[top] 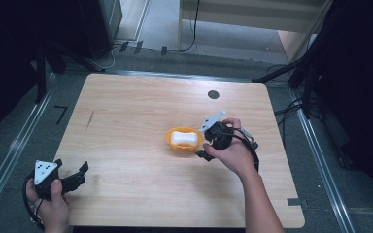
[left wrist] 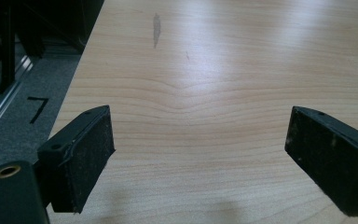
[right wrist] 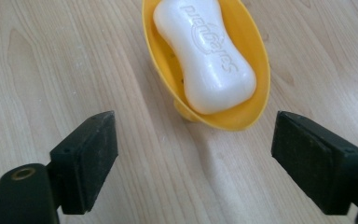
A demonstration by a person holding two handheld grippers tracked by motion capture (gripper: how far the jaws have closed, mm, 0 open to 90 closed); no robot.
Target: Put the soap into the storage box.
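A white soap bar [top: 184,139] [right wrist: 204,55] lies in an orange-yellow soap dish [top: 171,141] [right wrist: 250,56] near the middle of the wooden table [top: 141,111]. My right gripper [top: 201,143] [right wrist: 193,158] sits just right of the dish, open, its jaws wide apart with nothing between them. The dish's near rim lies just beyond the jaws in the right gripper view. My left gripper [top: 80,174] [left wrist: 198,161] hovers at the table's front left corner, open and empty, over bare wood.
A dark round hole [top: 213,94] marks the table's far side. A dark scuff [top: 90,119] [left wrist: 156,29] lies on the left part of the tabletop. Black stands and cables [top: 291,73] surround the table on the grey floor.
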